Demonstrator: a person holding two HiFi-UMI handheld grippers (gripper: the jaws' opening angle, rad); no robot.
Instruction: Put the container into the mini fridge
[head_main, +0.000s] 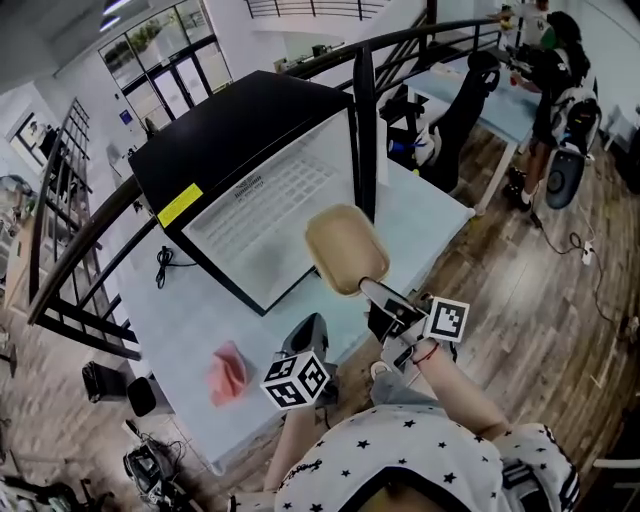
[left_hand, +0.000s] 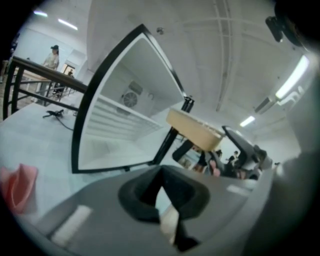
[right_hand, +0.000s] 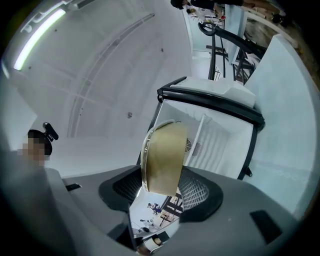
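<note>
Open-plan room, rail behind, pale table (head_main: 200, 310) in front. Mini fridge (head_main: 230, 130) sits toward the far left corner, door (head_main: 365, 130) swung wide, white cavity facing the near edge.

Container (head_main: 345, 248): tan oval box, airborne over the near edge of the table, just in front of the right part of the fridge opening, not inside yet. Right gripper (head_main: 370, 288) has it, jaws spread wide and clamped across its flat faces at the near end.

Handling, my read:
- stiff plastic shell, no flex showing under the pads
- probably light, as it hangs out from one end without sagging
- smooth faces, so it could slip or pivot if the clamp eases
- clear rim on one face looks like a lid; clamping base and lid together keeps it shut
- a grip nearer the middle would cut the leverage, but the current hold looks adequate

Pose: right gripper tips slightly upward, aimed into the opening, container leading. Left gripper (head_main: 310, 328) is low by the near edge, angled a little down toward the fridge, jaws pressed together, empty. Pink cloth (head_main: 228, 372) lies near the near edge, left of it, out of the way.
</note>
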